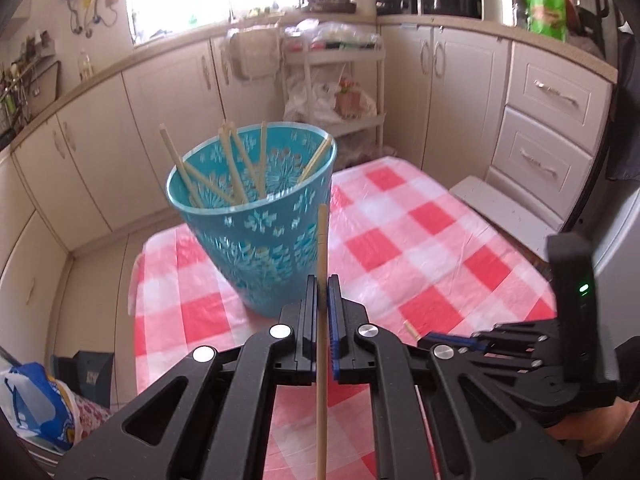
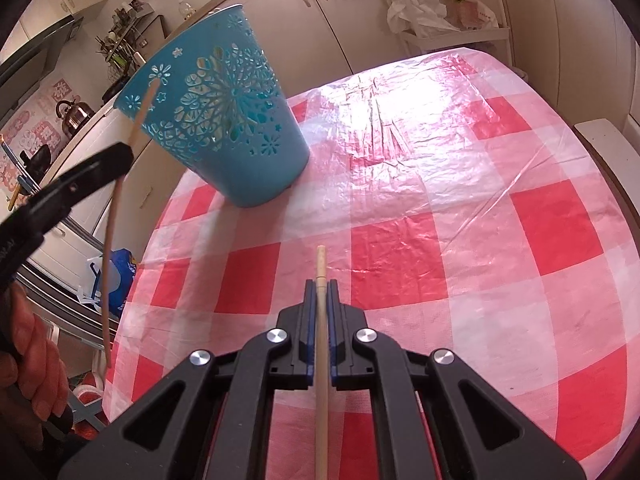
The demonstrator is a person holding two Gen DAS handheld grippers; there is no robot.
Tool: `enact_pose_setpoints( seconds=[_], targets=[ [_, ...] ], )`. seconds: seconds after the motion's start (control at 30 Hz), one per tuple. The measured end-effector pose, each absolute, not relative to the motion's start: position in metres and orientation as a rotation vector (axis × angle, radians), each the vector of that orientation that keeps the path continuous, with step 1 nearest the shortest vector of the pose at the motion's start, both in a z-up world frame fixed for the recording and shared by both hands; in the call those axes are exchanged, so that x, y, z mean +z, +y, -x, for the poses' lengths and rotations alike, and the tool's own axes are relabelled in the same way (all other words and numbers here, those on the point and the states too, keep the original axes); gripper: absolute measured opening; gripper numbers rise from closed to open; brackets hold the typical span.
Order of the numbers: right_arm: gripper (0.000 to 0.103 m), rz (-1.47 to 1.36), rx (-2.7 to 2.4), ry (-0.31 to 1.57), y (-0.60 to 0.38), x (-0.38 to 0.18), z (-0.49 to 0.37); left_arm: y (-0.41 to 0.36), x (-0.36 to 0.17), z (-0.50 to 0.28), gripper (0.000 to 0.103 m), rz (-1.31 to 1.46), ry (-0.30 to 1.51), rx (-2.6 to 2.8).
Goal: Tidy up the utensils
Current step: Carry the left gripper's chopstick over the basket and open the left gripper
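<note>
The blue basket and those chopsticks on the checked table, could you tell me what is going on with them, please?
A person holds a claw in each hand and is gathering wooden chopsticks into the blue basket, which stands on the red-and-white checked tablecloth. Several chopsticks already lean inside it. The left claw is shut on one chopstick, held just in front of the basket. The right claw is shut on another chopstick, over the cloth and farther from the basket.
</note>
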State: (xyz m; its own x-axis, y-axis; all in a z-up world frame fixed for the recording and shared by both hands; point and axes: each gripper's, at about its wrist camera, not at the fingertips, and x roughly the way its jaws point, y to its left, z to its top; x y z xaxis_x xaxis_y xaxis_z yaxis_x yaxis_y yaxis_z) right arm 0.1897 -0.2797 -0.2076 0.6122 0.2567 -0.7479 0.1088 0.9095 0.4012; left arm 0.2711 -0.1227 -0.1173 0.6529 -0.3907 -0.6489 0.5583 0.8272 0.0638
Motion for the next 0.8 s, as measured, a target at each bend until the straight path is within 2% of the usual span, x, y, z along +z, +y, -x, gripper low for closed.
enact_pose_setpoints(
  seconds=[0.27, 0.53, 0.8],
  targets=[
    [0.006, -0.453, 0.095, 0.899, -0.281, -0.206, -0.189, -0.119, -0.079, -0.261, 0.005, -0.197, 0.527, -0.553],
    [0.006, -0.491, 0.109, 0.836, -0.289, -0.19, -0.184, -0.065, -0.014, -0.271, 0.005, 0.095, 0.248, -0.475],
    [0.006, -0.513, 0.116, 0.806, -0.292, -0.182, -0.184, -0.048, 0.002, -0.309, 0.005, 0.267, 0.138, -0.367]
  ],
)
